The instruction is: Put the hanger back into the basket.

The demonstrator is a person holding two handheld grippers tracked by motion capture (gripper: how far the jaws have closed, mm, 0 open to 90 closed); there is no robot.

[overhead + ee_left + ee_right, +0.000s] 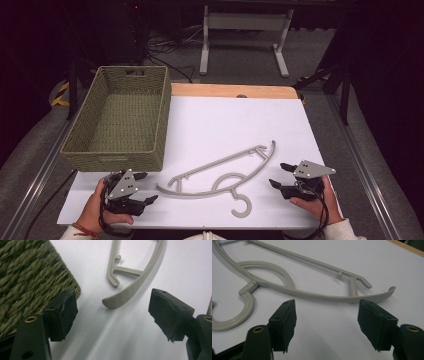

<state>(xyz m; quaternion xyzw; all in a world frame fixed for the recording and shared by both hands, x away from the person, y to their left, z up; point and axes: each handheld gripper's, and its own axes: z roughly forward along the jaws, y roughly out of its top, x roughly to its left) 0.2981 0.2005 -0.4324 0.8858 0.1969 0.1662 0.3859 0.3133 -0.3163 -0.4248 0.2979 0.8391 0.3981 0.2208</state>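
Observation:
A grey plastic clothes hanger [220, 162] lies flat on the white table top [240, 120], its hook toward the near edge. My left gripper [150, 187] rests at the near left, just in front of the woven basket [115, 157]. In the left gripper view its jaws [112, 312] stand open, with the hanger's arm tip [135, 285] a little beyond them and the basket wall [30, 277] at the left. My right gripper [277, 174] sits at the near right, open, pointing at the hanger's other arm [312, 296], which lies just past its jaws [327, 320]. Nothing is held.
The olive woven basket is empty and stands along the table's left side, overhanging the near left. A strip of bare wood [230, 90] shows at the table's far edge. Beyond it, a white desk frame [245, 30] and cables lie on the floor.

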